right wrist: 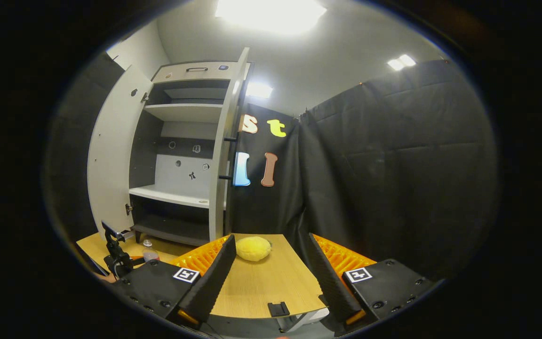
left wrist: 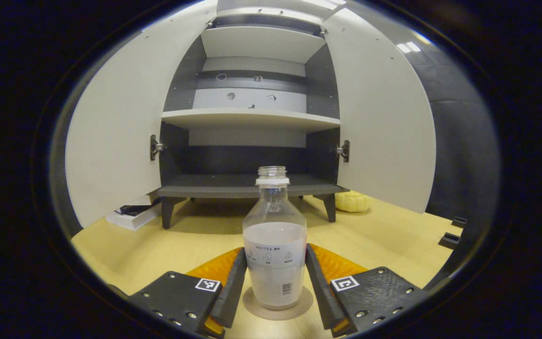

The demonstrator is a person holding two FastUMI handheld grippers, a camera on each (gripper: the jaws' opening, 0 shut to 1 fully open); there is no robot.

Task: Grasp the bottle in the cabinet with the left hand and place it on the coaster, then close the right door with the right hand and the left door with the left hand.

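Standing upright on the round coaster (left wrist: pixel 278 308) on the wooden table (left wrist: pixel 384 240), the bottle (left wrist: pixel 274 245) is seen in the left gripper view between the two fingers of the left gripper (left wrist: pixel 274 287). The fingers lie just beside the bottle's lower body on either side, and it cannot be told whether they press on it or a thin gap is left. The bottle is clear, uncapped and partly filled with a pale content. Behind it the cabinet (left wrist: pixel 252 117) is seen with its left door (left wrist: pixel 115 141) and right door (left wrist: pixel 379 127) swung wide open. A yellow pumpkin-shaped thing (left wrist: pixel 353 201) lies near the cabinet's right leg, and a flat white box (left wrist: pixel 132 215) lies by the left leg. In the right gripper view the right gripper (right wrist: pixel 271 278) is held with its jaws wide apart and nothing between them, above the table's edge. The yellow thing lies farther off, and the open cabinet is seen at the left.
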